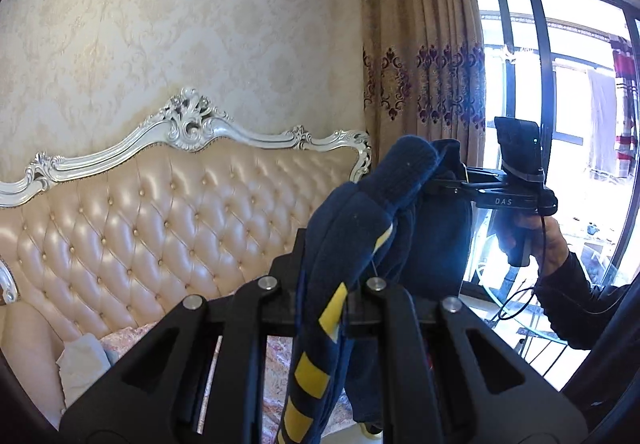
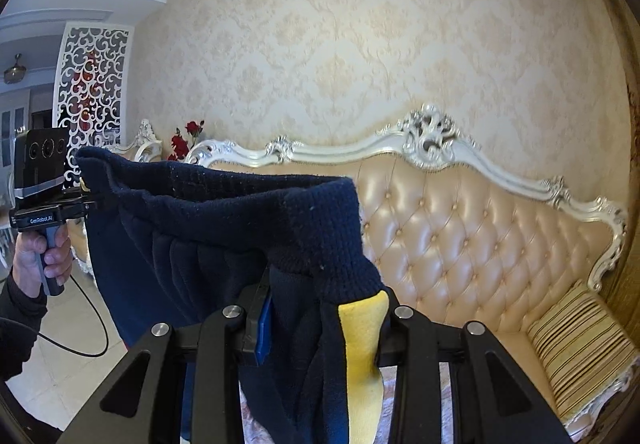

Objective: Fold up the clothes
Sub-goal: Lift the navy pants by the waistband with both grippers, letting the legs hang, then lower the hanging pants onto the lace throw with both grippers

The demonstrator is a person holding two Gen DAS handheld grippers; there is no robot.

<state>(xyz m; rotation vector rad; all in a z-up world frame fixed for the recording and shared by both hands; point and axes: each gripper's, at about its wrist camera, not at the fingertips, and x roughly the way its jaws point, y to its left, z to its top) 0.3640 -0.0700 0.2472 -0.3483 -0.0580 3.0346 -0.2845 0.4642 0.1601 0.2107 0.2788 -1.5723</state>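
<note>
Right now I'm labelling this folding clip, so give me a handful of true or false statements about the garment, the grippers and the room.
1. Both grippers grip the navy garment. True: the left gripper and the right gripper are each clamped on its fabric.
2. The garment lies flat on the sofa. False: it hangs in the air, stretched between the grippers in front of the sofa.
3. The garment has yellow markings. True.
4. The sofa back is plain dark fabric. False: it is pale tufted upholstery with an ornate silver-white frame.
5. A curtain hangs beside a window. True.
</note>
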